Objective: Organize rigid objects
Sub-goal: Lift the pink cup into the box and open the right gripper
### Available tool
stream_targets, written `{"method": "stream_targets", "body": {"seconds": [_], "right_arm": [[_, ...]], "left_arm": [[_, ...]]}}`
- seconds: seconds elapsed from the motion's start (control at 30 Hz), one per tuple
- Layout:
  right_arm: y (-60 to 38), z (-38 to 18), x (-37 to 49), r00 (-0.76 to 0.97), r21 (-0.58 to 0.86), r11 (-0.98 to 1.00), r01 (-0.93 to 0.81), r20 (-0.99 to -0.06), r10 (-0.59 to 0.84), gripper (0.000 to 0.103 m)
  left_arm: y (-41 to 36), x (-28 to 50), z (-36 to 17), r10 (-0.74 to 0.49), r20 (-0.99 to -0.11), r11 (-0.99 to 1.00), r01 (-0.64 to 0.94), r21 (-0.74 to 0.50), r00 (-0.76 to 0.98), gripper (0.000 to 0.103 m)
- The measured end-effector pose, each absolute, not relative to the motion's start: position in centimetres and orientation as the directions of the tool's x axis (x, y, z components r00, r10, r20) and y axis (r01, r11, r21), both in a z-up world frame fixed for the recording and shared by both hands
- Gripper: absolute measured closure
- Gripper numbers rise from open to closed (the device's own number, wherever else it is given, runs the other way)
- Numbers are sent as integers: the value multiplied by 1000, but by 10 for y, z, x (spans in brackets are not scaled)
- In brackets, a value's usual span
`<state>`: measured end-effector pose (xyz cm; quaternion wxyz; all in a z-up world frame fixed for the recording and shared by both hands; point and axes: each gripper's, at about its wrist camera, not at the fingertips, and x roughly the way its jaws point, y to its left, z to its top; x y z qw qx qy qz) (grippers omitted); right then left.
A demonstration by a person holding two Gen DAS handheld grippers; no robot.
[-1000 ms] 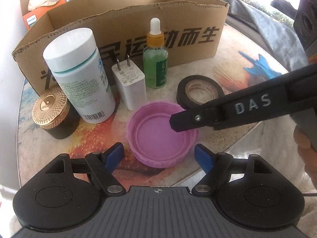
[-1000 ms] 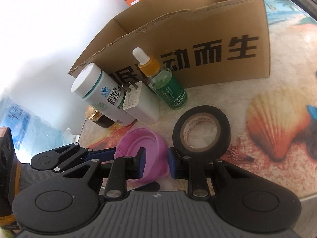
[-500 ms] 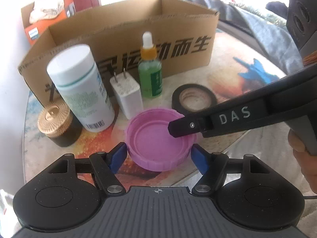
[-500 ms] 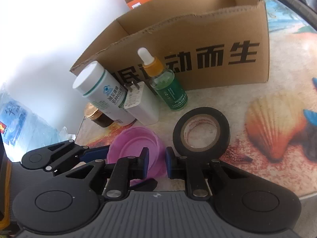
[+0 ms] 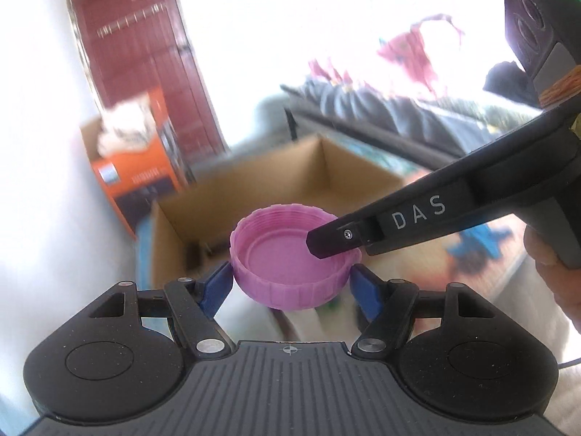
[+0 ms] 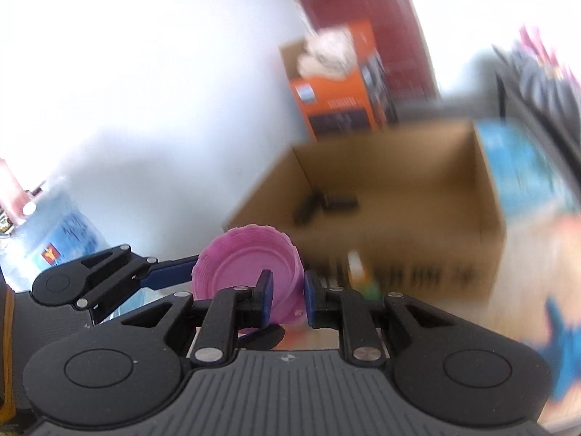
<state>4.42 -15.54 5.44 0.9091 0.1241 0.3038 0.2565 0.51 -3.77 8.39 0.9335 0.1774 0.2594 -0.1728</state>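
One pink lid (image 5: 290,258), open side up. Two grippers on it: the left gripper (image 5: 290,278), with a blue pad at each side of the lid, and the right gripper (image 6: 287,290), pinched on the lid's right rim. One open cardboard box (image 5: 356,170) beyond, with a few dark items (image 6: 323,203) on its floor, too blurred to count. One orange box (image 5: 138,178) farther left. One dropper bottle (image 6: 359,272), blurred, just before the cardboard box.

Left gripper (image 5: 292,281): blue pads bear on opposite sides of the pink lid (image 5: 294,254), held clear in the air. Right gripper (image 6: 287,292): reaches in from the right, jaws nearly closed, pinching the lid's right-hand rim.
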Motion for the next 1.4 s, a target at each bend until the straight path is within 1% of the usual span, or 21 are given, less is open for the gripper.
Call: {"method": "stream_targets", "body": {"seconds": [0.1,0.2,0.3,0.43,0.57,0.73,0.8,0.9,1.0,1.2,1.3,1.33,1.4], "right_arm": [[-150,80,67,692,348,829,-437,-459,557,83],[-144,95,103,672,348,816,-461,-463,577,83],[-138,95,151,617,385,805,-452,-516,594,83],[-132,79,217,511,460,793,-399,-607,609,83],[-128,46,271,399,515,790,-333,-682,613,83],[-116,-2,300,281,510,809,-292,-763,582,83],[-113,-19,309,231,515,813,-273,-785,575,83],[-106,-38,319,181,506,820,-266,-810,558,83],[-102,-50,332,128,514,819,-256,-822,555,83],[-91,-53,331,95,498,821,-277,-837,540,82],[-98,-52,329,109,537,804,-255,-811,575,81],[-103,-51,328,114,555,794,-248,-797,593,79],[-115,-48,325,126,598,769,-225,-765,632,79]], "left_arm": [[-34,28,103,-221,-512,883,393,256,830,32],[-31,60,111,-209,-521,889,383,251,827,32],[-29,103,107,-201,-592,897,389,209,781,32],[-22,152,91,-194,-699,912,389,130,688,32],[-22,185,66,-176,-785,912,399,96,594,31],[-22,221,31,-146,-880,919,390,49,453,32],[-21,229,19,-143,-904,921,388,27,403,31],[-19,238,9,-148,-925,923,385,-2,351,31],[-18,240,6,-144,-931,918,397,1,335,30],[-21,245,6,-146,-928,920,393,0,342,28],[-15,242,15,-165,-918,926,378,-17,361,28],[-14,240,18,-178,-914,927,374,-31,364,27],[-10,236,25,-213,-906,930,360,-73,365,25]]}}
